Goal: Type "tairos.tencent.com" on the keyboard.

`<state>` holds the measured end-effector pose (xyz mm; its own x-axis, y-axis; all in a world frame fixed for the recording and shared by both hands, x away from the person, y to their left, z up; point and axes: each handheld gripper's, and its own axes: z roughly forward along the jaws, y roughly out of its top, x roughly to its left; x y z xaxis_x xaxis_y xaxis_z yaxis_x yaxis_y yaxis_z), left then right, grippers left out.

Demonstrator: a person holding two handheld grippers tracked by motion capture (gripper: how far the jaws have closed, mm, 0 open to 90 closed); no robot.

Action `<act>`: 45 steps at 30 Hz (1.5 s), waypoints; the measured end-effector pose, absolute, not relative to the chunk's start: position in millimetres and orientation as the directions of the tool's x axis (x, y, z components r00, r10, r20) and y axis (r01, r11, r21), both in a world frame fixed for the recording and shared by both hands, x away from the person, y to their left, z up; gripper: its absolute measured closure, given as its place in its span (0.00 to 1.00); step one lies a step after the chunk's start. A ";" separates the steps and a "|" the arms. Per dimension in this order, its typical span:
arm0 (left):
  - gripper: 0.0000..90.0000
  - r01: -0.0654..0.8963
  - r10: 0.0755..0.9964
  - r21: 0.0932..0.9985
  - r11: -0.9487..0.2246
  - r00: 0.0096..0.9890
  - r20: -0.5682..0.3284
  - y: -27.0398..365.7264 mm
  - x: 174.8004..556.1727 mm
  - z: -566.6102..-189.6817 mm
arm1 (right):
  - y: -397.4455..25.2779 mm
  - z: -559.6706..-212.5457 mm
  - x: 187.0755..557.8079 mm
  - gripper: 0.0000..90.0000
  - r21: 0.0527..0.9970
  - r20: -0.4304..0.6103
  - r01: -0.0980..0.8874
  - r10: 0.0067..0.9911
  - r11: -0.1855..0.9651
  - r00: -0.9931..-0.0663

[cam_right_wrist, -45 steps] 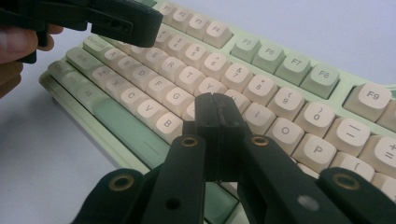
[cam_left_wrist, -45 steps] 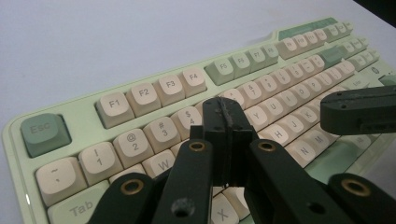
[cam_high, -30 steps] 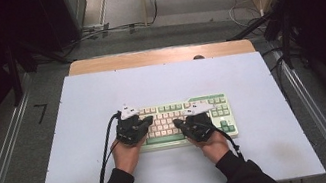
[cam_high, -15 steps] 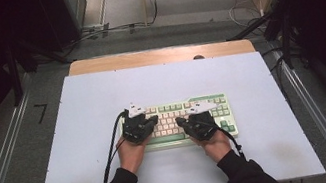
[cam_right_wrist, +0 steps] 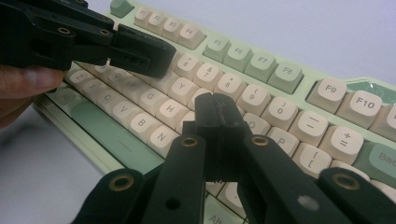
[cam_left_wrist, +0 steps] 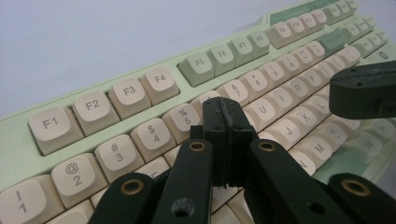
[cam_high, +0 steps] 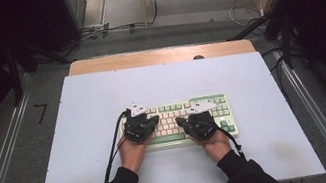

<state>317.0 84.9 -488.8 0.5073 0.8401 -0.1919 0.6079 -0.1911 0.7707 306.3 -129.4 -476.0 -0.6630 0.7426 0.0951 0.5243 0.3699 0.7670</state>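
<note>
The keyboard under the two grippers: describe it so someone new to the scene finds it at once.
On the pale rectangular table top, look near the front edge, at the middle. The pale green keyboard with cream keycaps lies there lengthwise, under both hands. Its darker green function and edge keys mark it out from the plain surface around it.

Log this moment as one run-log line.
left claw: shut, over keys near 6 | right claw: shut, over keys near I | keyboard: flat on table
</note>
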 end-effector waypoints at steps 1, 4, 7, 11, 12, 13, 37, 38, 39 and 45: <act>1.00 0.608 0.840 0.770 -0.191 0.507 -0.192 84.6 317.0 -488.9 | -129.2 -475.8 306.1 0.97 0.767 0.097 0.525 0.743 0.368 -0.662; 1.00 0.607 0.840 0.771 -0.192 0.508 -0.190 83.8 316.8 -489.0 | -129.0 -476.0 306.1 0.97 0.767 0.096 0.525 0.743 0.369 -0.662; 1.00 0.610 0.840 0.767 -0.199 0.510 -0.188 83.7 316.9 -489.2 | -128.9 -475.9 306.0 0.97 0.768 0.096 0.524 0.742 0.369 -0.663; 1.00 0.622 0.842 0.755 -0.209 0.507 -0.185 83.2 318.0 -489.7 | -128.9 -476.2 306.0 0.97 0.767 0.096 0.525 0.743 0.369 -0.663; 1.00 0.618 0.840 0.758 -0.210 0.511 -0.183 83.4 317.6 -489.2 | -128.9 -476.1 306.0 0.97 0.767 0.097 0.525 0.743 0.369 -0.663; 1.00 0.612 0.836 0.764 -0.205 0.516 -0.189 83.8 317.1 -488.4 | -129.0 -476.0 305.9 0.97 0.767 0.096 0.524 0.742 0.370 -0.664; 1.00 0.588 0.836 0.796 -0.147 0.503 -0.217 102.9 307.3 -475.0 | -138.1 -475.6 302.4 0.97 0.766 0.091 0.526 0.748 0.369 -0.658; 1.00 0.587 0.838 0.796 -0.146 0.501 -0.216 103.4 306.9 -475.0 | -138.7 -475.7 302.4 0.97 0.764 0.092 0.529 0.749 0.370 -0.656; 1.00 0.588 0.836 0.796 -0.146 0.503 -0.218 104.2 306.8 -475.2 | -139.3 -475.8 302.3 0.97 0.763 0.092 0.531 0.750 0.370 -0.655; 1.00 0.592 0.838 0.793 -0.147 0.501 -0.219 109.2 305.4 -475.5 | -142.8 -476.2 301.2 0.97 0.760 0.088 0.531 0.751 0.374 -0.654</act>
